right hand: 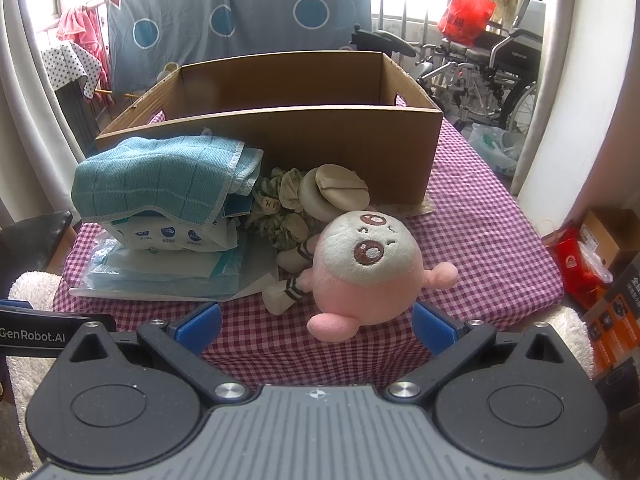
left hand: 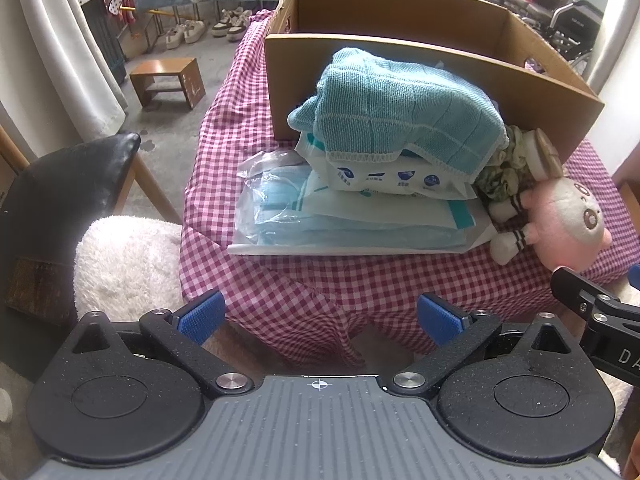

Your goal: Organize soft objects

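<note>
In the left wrist view, the left tool [left hand: 320, 316] sits at the bottom of the frame with its blue pads spread wide and nothing between them, short of the checkered surface [left hand: 248, 120]. At the centre, a teal towel [left hand: 400, 116] lies on top of white packets [left hand: 384, 180] and bagged face masks [left hand: 280, 208], all just in front of an open cardboard box [left hand: 400, 16]. At the right edge lies a pink plush toy [left hand: 568, 220], touching a green scrunchie [left hand: 504, 168]. In the right wrist view, the right tool [right hand: 318, 324] is likewise spread and empty, low in the frame, with the pink plush toy [right hand: 360, 264] just beyond its pads at centre. The teal towel [right hand: 160, 176] sits at the left, the green scrunchie [right hand: 284, 200] and a beige powder puff [right hand: 336, 188] lie between them, and the cardboard box [right hand: 304, 136] stands behind.
</note>
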The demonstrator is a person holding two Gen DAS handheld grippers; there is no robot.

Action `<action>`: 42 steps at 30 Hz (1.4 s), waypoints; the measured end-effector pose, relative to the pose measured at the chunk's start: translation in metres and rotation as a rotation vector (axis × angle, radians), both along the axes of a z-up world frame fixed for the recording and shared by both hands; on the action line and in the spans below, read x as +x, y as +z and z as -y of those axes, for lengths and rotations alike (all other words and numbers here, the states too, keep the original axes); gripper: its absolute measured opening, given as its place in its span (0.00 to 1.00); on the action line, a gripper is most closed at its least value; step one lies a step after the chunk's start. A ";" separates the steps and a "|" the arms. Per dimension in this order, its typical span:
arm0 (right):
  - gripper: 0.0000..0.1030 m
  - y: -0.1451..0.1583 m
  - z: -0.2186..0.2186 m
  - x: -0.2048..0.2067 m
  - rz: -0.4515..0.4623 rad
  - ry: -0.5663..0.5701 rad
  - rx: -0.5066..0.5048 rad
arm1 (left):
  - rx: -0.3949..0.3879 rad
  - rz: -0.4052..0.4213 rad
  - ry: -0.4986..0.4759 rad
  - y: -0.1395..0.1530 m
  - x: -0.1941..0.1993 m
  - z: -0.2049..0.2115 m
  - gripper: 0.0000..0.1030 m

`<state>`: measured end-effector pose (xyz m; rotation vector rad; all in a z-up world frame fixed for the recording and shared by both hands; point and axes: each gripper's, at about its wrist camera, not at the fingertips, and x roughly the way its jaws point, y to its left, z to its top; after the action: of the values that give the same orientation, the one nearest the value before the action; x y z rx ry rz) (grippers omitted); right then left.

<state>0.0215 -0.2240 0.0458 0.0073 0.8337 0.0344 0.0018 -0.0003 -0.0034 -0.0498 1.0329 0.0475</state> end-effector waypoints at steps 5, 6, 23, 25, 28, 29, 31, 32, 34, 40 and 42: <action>1.00 0.000 0.000 0.000 0.000 0.000 0.000 | 0.000 0.000 0.000 0.000 0.000 0.000 1.00; 1.00 0.000 0.000 0.000 0.000 -0.001 0.000 | 0.000 0.000 0.000 0.000 0.000 0.000 1.00; 1.00 0.001 -0.001 0.000 0.001 -0.001 0.002 | 0.000 0.000 0.000 0.000 0.000 0.000 1.00; 1.00 0.001 -0.001 0.000 0.000 -0.001 0.002 | 0.000 -0.001 -0.001 0.000 0.000 0.000 1.00; 1.00 0.001 -0.001 0.000 0.000 -0.001 0.003 | 0.001 -0.001 -0.001 0.000 0.000 0.000 0.99; 1.00 0.001 -0.001 0.000 0.000 -0.001 0.002 | 0.001 -0.002 -0.001 0.000 0.000 0.000 1.00; 1.00 0.001 -0.001 0.000 0.000 -0.001 0.001 | 0.001 -0.004 -0.001 0.001 0.001 -0.001 1.00; 1.00 0.001 -0.001 0.001 -0.001 -0.001 0.002 | 0.002 -0.005 -0.001 0.001 0.001 -0.002 1.00; 1.00 0.000 -0.001 0.001 -0.004 -0.001 0.001 | 0.003 -0.008 0.000 0.001 0.002 -0.002 1.00; 1.00 -0.001 -0.002 0.004 -0.006 -0.001 -0.003 | 0.006 -0.011 0.001 -0.001 0.003 -0.002 1.00; 1.00 -0.001 -0.002 0.005 -0.005 -0.003 -0.006 | 0.008 -0.012 0.001 -0.002 0.004 -0.001 1.00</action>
<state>0.0263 -0.2220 0.0450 0.0032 0.8392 0.0296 0.0055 0.0011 -0.0051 -0.0431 1.0446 0.0527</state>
